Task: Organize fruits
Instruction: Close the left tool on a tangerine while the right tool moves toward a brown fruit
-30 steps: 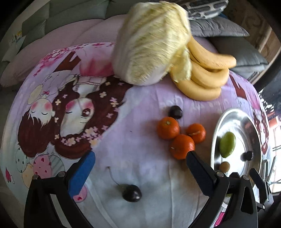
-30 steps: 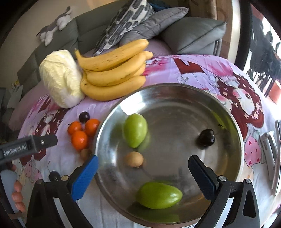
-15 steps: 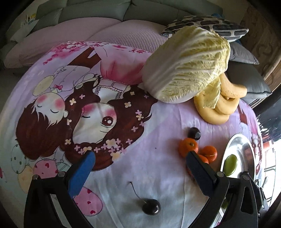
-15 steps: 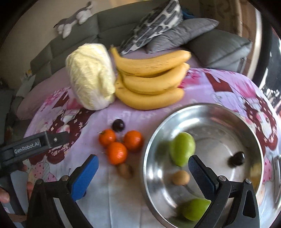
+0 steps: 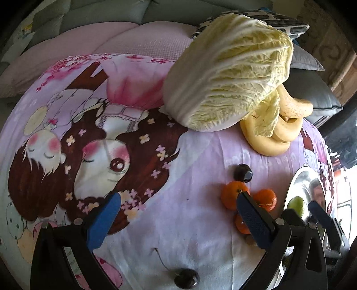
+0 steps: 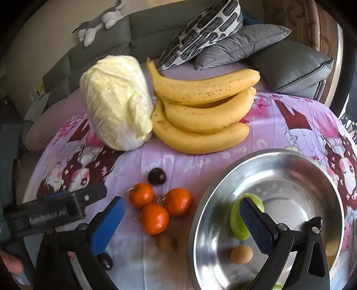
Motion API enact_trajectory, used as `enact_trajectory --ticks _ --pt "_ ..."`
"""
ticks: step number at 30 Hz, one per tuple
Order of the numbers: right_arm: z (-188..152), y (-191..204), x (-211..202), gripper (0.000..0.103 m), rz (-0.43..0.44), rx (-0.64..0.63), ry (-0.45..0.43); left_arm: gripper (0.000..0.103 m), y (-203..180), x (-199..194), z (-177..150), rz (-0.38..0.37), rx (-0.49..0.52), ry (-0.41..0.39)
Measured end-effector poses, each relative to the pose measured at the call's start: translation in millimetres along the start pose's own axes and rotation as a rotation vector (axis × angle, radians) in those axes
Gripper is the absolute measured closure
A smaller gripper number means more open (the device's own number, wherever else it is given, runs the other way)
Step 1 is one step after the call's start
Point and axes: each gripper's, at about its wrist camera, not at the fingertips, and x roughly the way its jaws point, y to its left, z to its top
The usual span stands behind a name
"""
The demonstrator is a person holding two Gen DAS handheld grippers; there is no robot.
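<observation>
Left gripper (image 5: 178, 216) hung with jaws wide apart and empty above the dark cherry (image 5: 187, 278), which lay alone on the cloth-covered tabletop (image 5: 178, 178), stem trailing away from the gripper, well apart from the steel bowl (image 6: 223, 178). Right gripper (image 6: 180, 220) also gaped, holding nothing, beside three tangerines (image 6: 154, 218). Cherry judged light, smooth, soft-skinned, prone to roll: pinch gently across its widest part, not the stem.

cabbage (image 6: 118, 102) | plush toy (image 6: 98, 21) | patterned cushion (image 6: 203, 31) | grey sofa (image 6: 89, 53)
</observation>
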Motion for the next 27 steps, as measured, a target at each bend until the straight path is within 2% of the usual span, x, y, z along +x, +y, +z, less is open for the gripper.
enact_trajectory --ticks 4,7,15,17,19,21,23,25,27 --pt "6.5 -16.2 1.0 0.0 -0.021 0.046 -0.017 0.0 -2.7 1.4 4.4 -0.008 0.017 -0.001" --pt "10.9 -26.0 4.2 0.0 -0.06 0.051 -0.005 0.0 -1.2 3.0 7.4 -0.009 -0.013 -0.003" --pt "24.9 -36.2 3.8 0.0 -0.074 0.063 -0.018 0.001 -15.8 15.6 10.1 -0.032 0.002 0.025" --pt "23.3 -36.5 4.0 0.0 -0.086 0.058 -0.024 0.005 -22.8 17.6 9.3 -0.046 0.019 0.031" --pt "20.4 -38.9 4.9 0.0 -0.093 0.062 -0.018 0.016 -29.6 20.6 8.7 -0.066 0.033 0.044" --pt "18.6 -42.4 6.6 0.0 -0.095 0.077 -0.011 0.018 -34.8 23.9 7.6 -0.104 0.039 0.063" --pt "17.3 -44.7 6.8 0.0 -0.089 0.088 -0.007 0.025 -39.9 24.6 6.3 -0.124 0.05 0.07" --pt "15.1 -46.1 7.2 0.0 -0.087 0.096 0.0 0.033 -46.9 25.8 5.3 -0.128 0.068 0.074" --pt "12.5 -48.3 8.0 0.0 -0.09 0.106 0.01 0.036 -51.1 28.5 4.6 -0.126 0.075 0.081"
